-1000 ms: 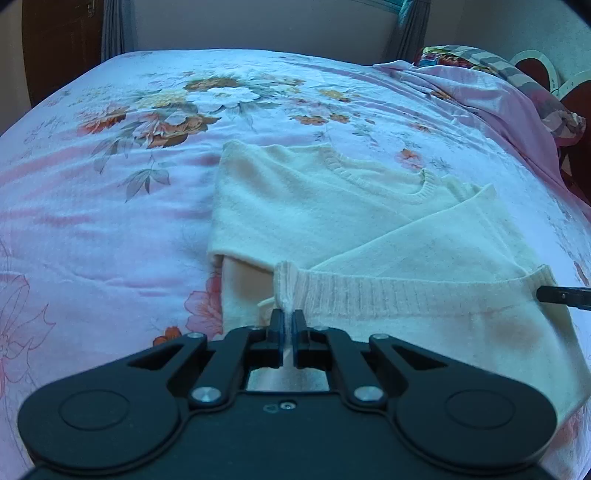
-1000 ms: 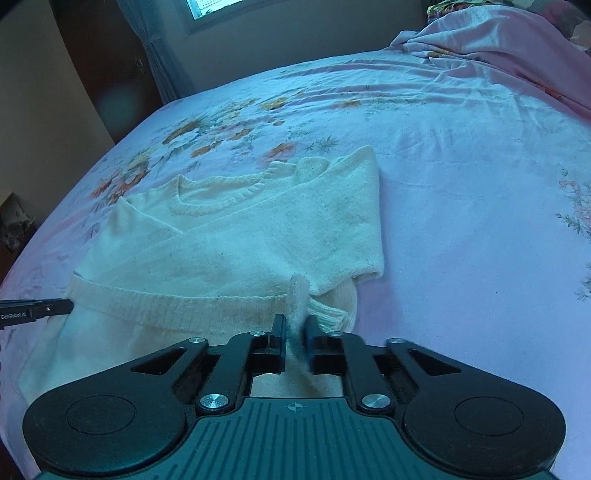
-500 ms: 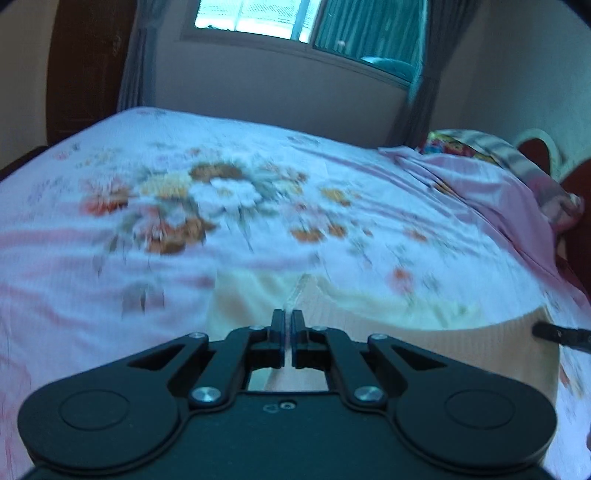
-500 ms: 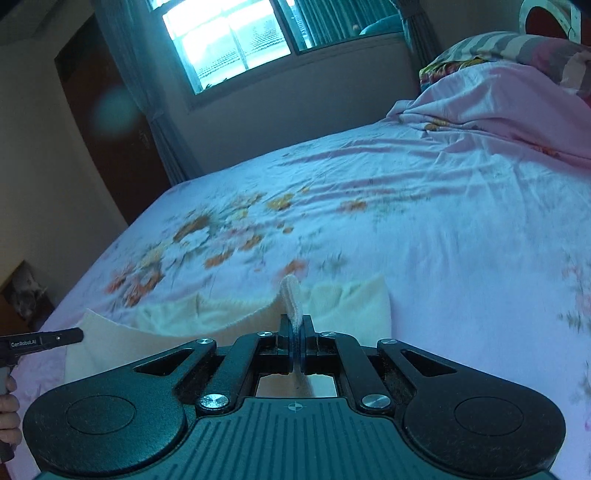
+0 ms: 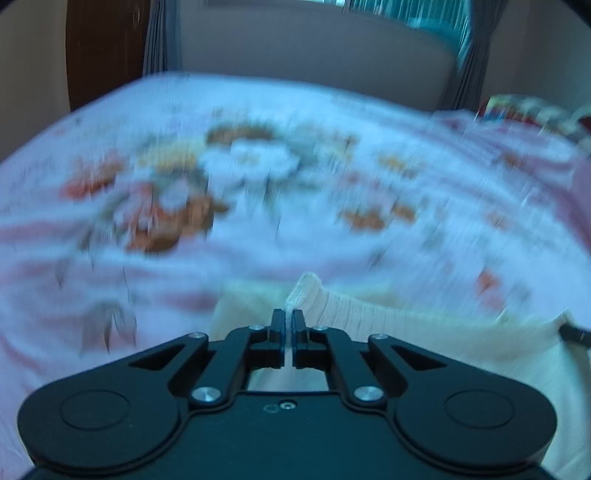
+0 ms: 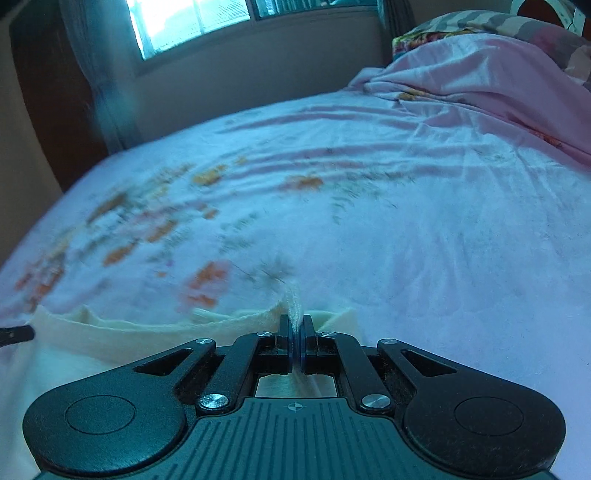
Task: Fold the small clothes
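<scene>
A small cream knit sweater [image 5: 369, 317] lies on the floral bedspread, its ribbed hem lifted. My left gripper [image 5: 287, 317] is shut on the hem's left corner, which sticks up between the fingertips. My right gripper [image 6: 296, 323] is shut on the hem's right corner of the sweater [image 6: 147, 325]. The hem stretches between both grippers, held above the rest of the garment. Each view shows the other gripper's tip at its edge: the right one in the left wrist view [image 5: 574, 334], the left one in the right wrist view [image 6: 14, 334]. The sweater's body is mostly hidden below the grippers. The left view is motion-blurred.
The pink floral bedspread [image 6: 406, 221] spreads ahead. A bunched pink quilt [image 6: 480, 81] and striped pillows [image 6: 498, 22] lie at the right. A window [image 6: 192, 22], curtains and the wall stand beyond the bed's far edge.
Both grippers have lifted the hem and carried it forward over the sweater toward the neckline. The right gripper closed fully on the hem. The cameras tilted up, then slightly down again.
</scene>
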The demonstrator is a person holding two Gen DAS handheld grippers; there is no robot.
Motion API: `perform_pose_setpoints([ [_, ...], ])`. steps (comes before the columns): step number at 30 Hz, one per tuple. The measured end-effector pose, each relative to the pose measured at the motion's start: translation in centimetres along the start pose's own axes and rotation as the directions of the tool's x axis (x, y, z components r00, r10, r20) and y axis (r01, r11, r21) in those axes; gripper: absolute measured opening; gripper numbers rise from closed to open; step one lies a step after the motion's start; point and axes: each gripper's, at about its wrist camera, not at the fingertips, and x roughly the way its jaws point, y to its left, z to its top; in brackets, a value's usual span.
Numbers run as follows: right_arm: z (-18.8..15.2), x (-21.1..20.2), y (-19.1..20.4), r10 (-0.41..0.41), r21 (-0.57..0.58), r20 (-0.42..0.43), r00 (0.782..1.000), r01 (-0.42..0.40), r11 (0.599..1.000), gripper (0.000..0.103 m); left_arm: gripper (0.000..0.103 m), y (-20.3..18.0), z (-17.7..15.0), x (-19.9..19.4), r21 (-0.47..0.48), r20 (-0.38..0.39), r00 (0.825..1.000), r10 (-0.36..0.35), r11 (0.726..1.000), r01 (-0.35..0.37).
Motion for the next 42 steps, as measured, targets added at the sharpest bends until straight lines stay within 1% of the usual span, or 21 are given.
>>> perform_pose_setpoints([
  [2, -0.3, 0.7, -0.2, -0.011, -0.011, -0.039, 0.999, 0.011, 1.000, 0.003, 0.015, 0.4, -0.6, 0.0, 0.004, 0.000, 1.000, 0.030, 1.000, -0.030],
  [5, 0.1, -1.2, -0.4, -0.020, -0.012, -0.007, 1.000, 0.020, 1.000, 0.003, 0.017, 1.3, -0.9, -1.7, -0.017, 0.016, 0.999, 0.031, 0.999, -0.031],
  [7, 0.1, -3.2, -0.3, -0.021, -0.014, 0.015, 1.000, 0.021, 1.000, 0.003, 0.019, 1.2, -1.4, -3.6, 0.006, 0.040, 0.999, 0.033, 0.999, -0.033],
  [9, -0.2, -5.4, 0.6, 0.024, -0.020, 0.025, 0.999, -0.024, 1.000, 0.003, 0.020, 0.4, -2.0, -5.0, 0.057, 0.036, 0.999, 0.003, 0.998, -0.006],
  [12, -2.5, -7.6, 3.0, 0.113, -0.067, -0.027, 0.993, -0.114, 0.991, 0.003, 0.026, -1.2, -3.6, -7.0, 0.097, 0.010, 0.999, -0.049, 0.994, 0.047],
  [15, -5.4, -9.0, 4.7, 0.152, -0.089, -0.063, 0.986, -0.157, 0.984, 0.003, 0.031, -2.8, -6.0, -8.1, 0.140, -0.025, 0.997, -0.077, 0.987, 0.080],
  [16, -6.2, -9.0, 5.0, 0.151, -0.103, -0.078, 0.985, -0.159, 0.982, 0.003, 0.033, -3.2, -6.9, -8.0, 0.157, -0.035, 0.997, -0.075, 0.984, 0.079],
  [18, -8.0, -7.7, 5.2, 0.079, -0.144, -0.123, 0.989, -0.096, 0.985, 0.003, 0.035, -3.6, -8.2, -6.8, 0.183, -0.059, 0.998, -0.028, 0.982, 0.038],
  [19, -8.5, -6.8, 4.9, 0.054, -0.150, -0.139, 0.989, -0.075, 0.986, 0.003, 0.035, -3.5, -8.5, -6.6, 0.176, -0.048, 0.999, -0.024, 0.984, 0.032],
  [21, -8.6, -6.6, 4.2, 0.037, -0.134, -0.116, 0.993, -0.053, 0.990, 0.003, 0.035, -3.2, -8.3, -6.7, 0.135, -0.051, 0.999, -0.006, 0.991, 0.013],
  [22, -8.2, -7.0, 4.3, 0.025, -0.118, -0.119, 0.993, -0.039, 0.992, 0.003, 0.032, -3.0, -8.1, -7.1, 0.107, -0.058, 0.998, -0.003, 0.994, 0.009],
  [23, -8.0, -7.7, 4.3, 0.035, -0.095, -0.118, 0.992, -0.047, 0.994, 0.003, 0.032, -2.9, -8.1, -8.0, 0.086, -0.057, 0.998, -0.024, 0.996, 0.029],
  [24, -7.9, -9.1, 4.2, 0.080, -0.075, -0.099, 0.992, -0.087, 0.993, 0.003, 0.034, -2.9, -8.5, -9.0, 0.093, -0.049, 0.997, -0.056, 0.994, 0.060],
  [27, -9.7, -11.9, 4.8, 0.118, -0.113, -0.091, 0.989, -0.127, 0.985, 0.003, 0.042, -3.5, -10.6, -10.6, 0.172, -0.034, 0.998, -0.045, 0.984, 0.050],
  [28, -10.7, -12.3, 4.9, 0.114, -0.133, -0.098, 0.989, -0.126, 0.983, 0.003, 0.042, -3.4, -11.4, -10.6, 0.181, -0.043, 0.998, -0.040, 0.982, 0.047],
  [30, -13.2, -12.3, 4.8, 0.056, -0.181, -0.114, 0.992, -0.076, 0.980, 0.003, 0.042, -2.9, -12.9, -10.6, 0.174, -0.049, 0.998, -0.026, 0.984, 0.034],
  [32, -14.6, -12.8, 3.9, 0.050, -0.179, -0.090, 0.995, -0.066, 0.982, 0.003, 0.043, -2.7, -13.9, -11.2, 0.176, -0.035, 0.999, -0.017, 0.984, 0.023],
  [36, -14.4, -15.3, 4.2, 0.038, -0.158, -0.071, 0.997, -0.049, 0.986, 0.003, 0.042, -2.7, -14.5, -12.5, 0.167, -0.042, 0.999, -0.002, 0.986, 0.009],
  [38, -15.5, -14.3, 4.6, 0.002, -0.218, -0.124, 0.992, -0.029, 0.976, 0.003, 0.044, -2.6, -14.8, -12.5, 0.144, -0.051, 0.999, 0.012, 0.990, -0.005],
  [40, -15.8, -14.4, 5.0, -0.019, -0.260, -0.109, 0.994, -0.010, 0.966, 0.003, 0.043, -2.9, -14.9, -12.6, 0.150, -0.051, 0.998, 0.031, 0.988, -0.023],
  [42, -15.0, -15.4, 5.4, 0.008, -0.206, -0.105, 0.994, -0.030, 0.978, 0.003, 0.043, -3.1, -14.9, -13.0, 0.148, -0.054, 0.998, 0.037, 0.989, -0.028],
])
